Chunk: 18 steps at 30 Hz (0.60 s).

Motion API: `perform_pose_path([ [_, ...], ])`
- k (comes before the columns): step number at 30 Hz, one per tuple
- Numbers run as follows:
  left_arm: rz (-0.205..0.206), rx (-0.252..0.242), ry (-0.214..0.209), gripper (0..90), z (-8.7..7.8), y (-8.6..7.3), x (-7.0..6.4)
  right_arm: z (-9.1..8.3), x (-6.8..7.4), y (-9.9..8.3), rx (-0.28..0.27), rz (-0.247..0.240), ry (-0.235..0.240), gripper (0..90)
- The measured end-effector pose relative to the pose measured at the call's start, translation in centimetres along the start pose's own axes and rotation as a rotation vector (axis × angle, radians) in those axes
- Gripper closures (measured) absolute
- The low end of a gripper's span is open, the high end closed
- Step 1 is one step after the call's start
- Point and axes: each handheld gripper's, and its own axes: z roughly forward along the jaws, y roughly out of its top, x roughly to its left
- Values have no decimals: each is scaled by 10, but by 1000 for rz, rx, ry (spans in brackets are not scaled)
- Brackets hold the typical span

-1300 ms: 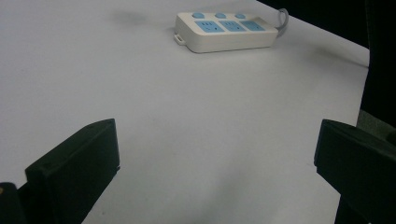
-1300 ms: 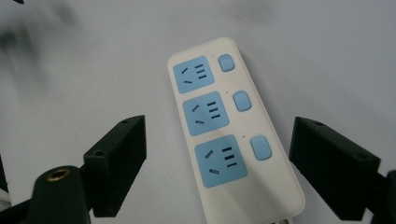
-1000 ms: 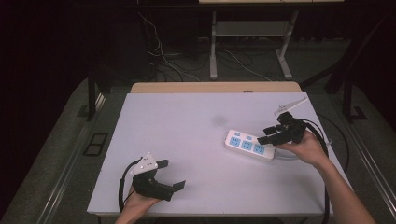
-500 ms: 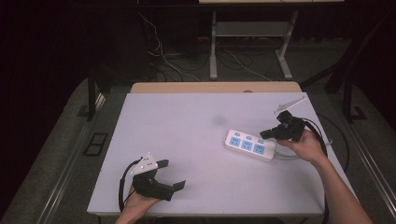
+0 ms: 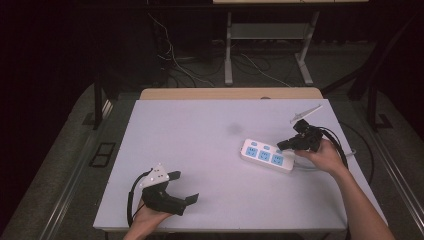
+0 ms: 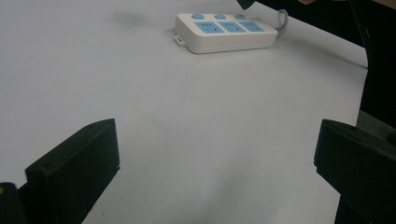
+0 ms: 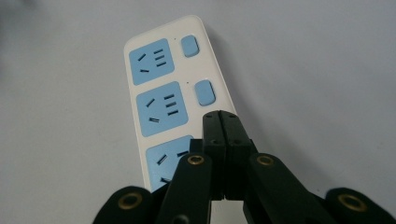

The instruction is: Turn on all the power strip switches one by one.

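**Right gripper over the power strip's switches**

The power strip (image 5: 266,156), white with three blue sockets, lies flat on the right half of the white table (image 5: 200,135). The right gripper (image 5: 281,146), jaws pressed together with nothing between them, has its tip over the strip's near end, by the blue rocker switch (image 7: 204,92); contact cannot be judged. The left gripper (image 5: 186,188) rests at the front left, jaws wide apart and empty, well apart from the strip.
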Motion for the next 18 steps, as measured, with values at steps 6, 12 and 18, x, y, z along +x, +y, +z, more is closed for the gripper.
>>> perform_pose_path([
  [6,0,1,-1,0,0,0,0,7,-2,-5,10,12,-11,896],
  [12,0,2,-4,0,1,0,-1,7,-4,-8,-16,25,-9,897],
  [18,0,3,-2,0,1,0,0,9,-3,-8,-19,19,-4,897],
])
